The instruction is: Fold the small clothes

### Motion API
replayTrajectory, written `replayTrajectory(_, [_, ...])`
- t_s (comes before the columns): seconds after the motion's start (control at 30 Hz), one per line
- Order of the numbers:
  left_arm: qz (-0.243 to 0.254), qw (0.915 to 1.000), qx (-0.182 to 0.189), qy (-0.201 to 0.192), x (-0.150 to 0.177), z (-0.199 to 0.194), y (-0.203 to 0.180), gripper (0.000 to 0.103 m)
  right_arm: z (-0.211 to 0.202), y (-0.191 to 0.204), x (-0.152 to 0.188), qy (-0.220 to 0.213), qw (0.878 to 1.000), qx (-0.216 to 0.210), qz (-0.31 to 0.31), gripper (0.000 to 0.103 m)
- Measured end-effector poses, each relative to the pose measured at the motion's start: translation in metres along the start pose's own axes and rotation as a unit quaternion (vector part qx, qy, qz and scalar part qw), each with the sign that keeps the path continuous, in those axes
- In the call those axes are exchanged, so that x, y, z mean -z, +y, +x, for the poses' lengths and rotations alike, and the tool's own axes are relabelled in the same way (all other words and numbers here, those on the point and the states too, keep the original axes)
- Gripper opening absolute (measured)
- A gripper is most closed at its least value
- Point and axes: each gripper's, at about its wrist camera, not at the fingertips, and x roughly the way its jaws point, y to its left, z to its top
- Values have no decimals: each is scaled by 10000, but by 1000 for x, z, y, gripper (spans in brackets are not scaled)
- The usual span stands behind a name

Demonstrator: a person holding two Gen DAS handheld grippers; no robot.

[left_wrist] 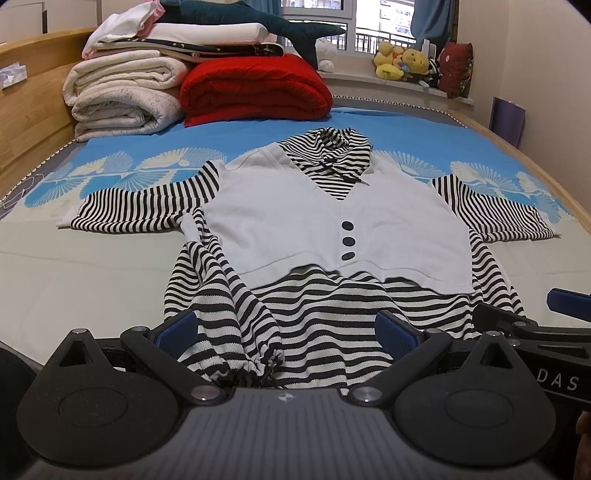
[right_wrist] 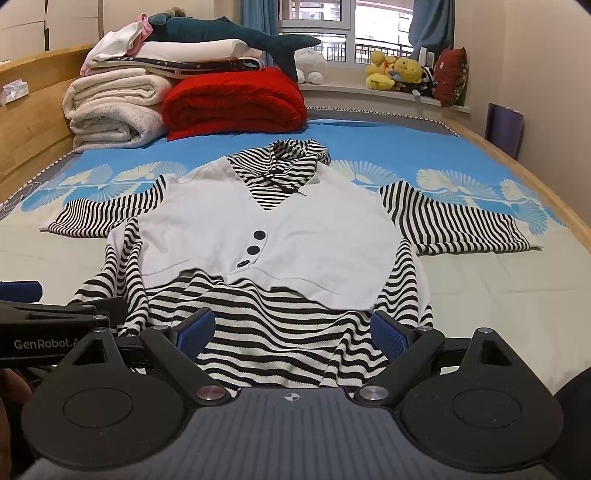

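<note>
A bed (left_wrist: pixel 74 280) with a pale cover near the cameras and a blue, fan-patterned sheet (left_wrist: pixel 388 133) farther back fills both views, framed by a wooden side rail (left_wrist: pixel 26 122) on the left and another on the right. At the far end sit rolled cream blankets (left_wrist: pixel 118 99), a folded red blanket (left_wrist: pixel 255 88) and a teal plush shark (left_wrist: pixel 258 18) on stacked linens; beyond them a windowsill holds yellow plush toys (right_wrist: pixel 395 72) under a window with blue curtains. The striped hooded top (left_wrist: pixel 332 218), with its white vest panel and three dark buttons, lies face up in the middle of the bed, sleeves spread to both sides, hood pointing toward the window. Bare cover lies open on either side of the sleeves and hem. The left tool (left_wrist: pixel 288 332) and right tool (right_wrist: pixel 291 334) both hang over the near hem with their blue pads spread wide, gripping nothing; the two tools sit just beside each other.
</note>
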Motion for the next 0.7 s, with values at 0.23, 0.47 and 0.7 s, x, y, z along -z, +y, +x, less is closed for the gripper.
replayTrajectory(0.23, [3,10000,-4,16,3,2,0,102,0,0,0,17,10000,8,-13,92])
replayTrajectory(0.47, [19,10000,-13,55,2,2,-1,102,2,0,1,46,10000,20,-23,92])
replayTrajectory(0.7, [33,10000,-21,68,1,2,-2,102,2,1,1,51,10000,26,-28,92])
